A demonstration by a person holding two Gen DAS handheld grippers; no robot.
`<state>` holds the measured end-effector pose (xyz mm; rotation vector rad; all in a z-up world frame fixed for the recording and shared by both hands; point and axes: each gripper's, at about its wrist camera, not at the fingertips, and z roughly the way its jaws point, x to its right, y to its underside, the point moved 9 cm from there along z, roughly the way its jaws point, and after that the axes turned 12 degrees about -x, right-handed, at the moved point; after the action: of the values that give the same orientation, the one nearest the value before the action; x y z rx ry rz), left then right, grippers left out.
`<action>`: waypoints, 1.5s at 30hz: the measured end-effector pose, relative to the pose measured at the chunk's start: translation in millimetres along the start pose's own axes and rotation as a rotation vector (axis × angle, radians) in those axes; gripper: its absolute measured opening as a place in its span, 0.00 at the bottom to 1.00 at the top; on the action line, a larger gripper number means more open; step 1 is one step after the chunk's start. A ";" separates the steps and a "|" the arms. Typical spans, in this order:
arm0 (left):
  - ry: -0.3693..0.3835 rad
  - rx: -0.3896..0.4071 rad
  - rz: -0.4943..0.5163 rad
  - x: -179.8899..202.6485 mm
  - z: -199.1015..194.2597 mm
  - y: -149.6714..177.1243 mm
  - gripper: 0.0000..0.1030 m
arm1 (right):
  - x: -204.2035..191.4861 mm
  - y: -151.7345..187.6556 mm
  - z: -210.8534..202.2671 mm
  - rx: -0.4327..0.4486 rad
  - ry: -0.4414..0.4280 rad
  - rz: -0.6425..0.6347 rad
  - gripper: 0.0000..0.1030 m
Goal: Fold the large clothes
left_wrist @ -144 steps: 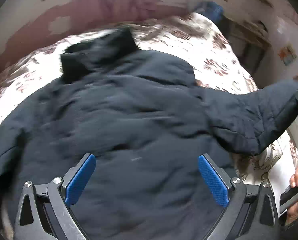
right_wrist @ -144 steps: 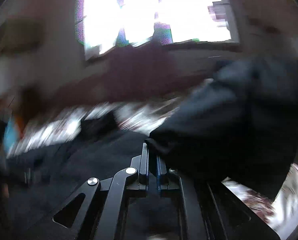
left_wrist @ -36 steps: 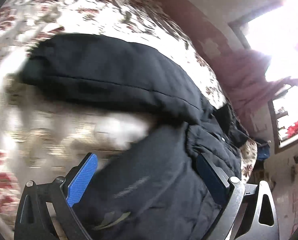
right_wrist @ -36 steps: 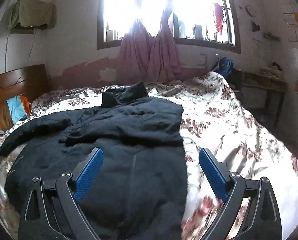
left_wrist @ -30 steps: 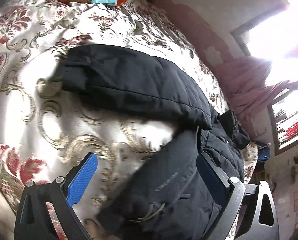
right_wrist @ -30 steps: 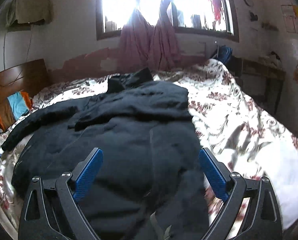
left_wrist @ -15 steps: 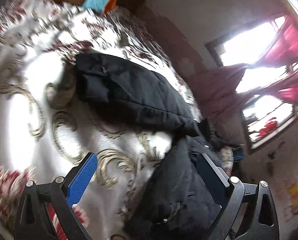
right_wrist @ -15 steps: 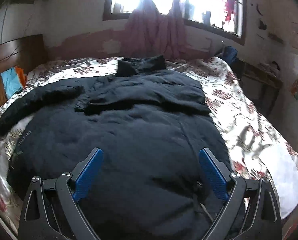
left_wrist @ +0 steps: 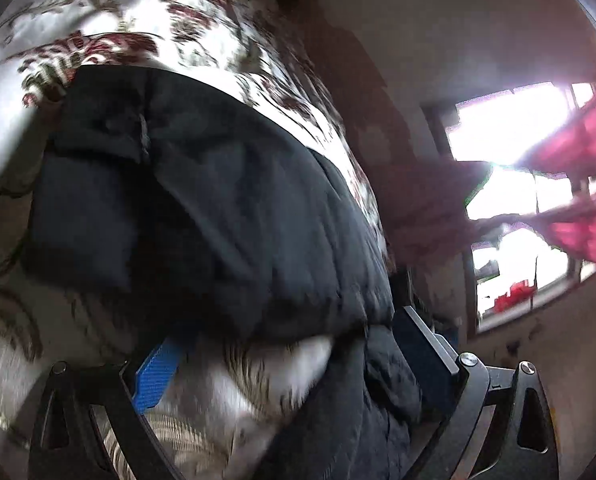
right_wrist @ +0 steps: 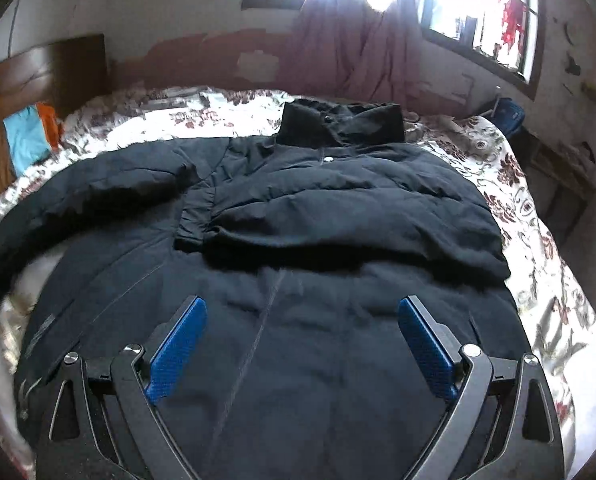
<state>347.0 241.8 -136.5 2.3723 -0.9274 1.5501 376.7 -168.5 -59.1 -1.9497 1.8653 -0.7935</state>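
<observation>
One bed with a flowered cover fills the room, and a black jacket lies spread across it, collar at the far end. Its right sleeve is folded across the chest; its left sleeve stretches out to the left. The right tool hovers above the near hem, fingers spread. The left tool is spread too, around the left sleeve.
</observation>
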 end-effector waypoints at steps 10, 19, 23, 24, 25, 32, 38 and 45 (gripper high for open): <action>0.023 0.118 -0.094 -10.1 -6.9 -20.7 0.83 | -39.5 -58.5 64.5 -0.071 0.056 -0.006 0.91; -0.120 0.225 0.024 0.6 -27.3 -32.3 0.31 | -64.0 -47.1 107.4 -0.108 0.142 -0.007 0.91; -0.128 0.257 0.076 8.0 -36.3 -44.1 0.20 | -76.2 -37.3 113.3 -0.092 0.184 -0.078 0.93; -0.131 0.267 0.102 10.8 -39.5 -45.9 0.17 | -77.6 -35.5 114.9 -0.100 0.188 -0.082 0.94; -0.133 0.275 0.132 15.2 -42.2 -47.5 0.16 | -76.6 -35.1 115.4 -0.105 0.185 -0.081 0.94; -0.171 0.334 0.386 62.5 -55.1 -35.5 0.11 | -68.4 -35.4 99.9 -0.054 0.092 -0.047 0.94; -0.207 0.352 0.704 133.3 -63.9 10.2 0.10 | -39.5 -36.3 39.8 0.047 -0.101 0.044 0.94; -0.183 0.309 0.969 245.1 -55.4 75.6 0.10 | 44.5 -17.3 -17.5 0.148 -0.187 0.059 0.94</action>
<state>327.1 106.3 87.2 2.4036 -2.2608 1.8482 379.7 -208.3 -27.6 -1.8031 1.6970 -0.6848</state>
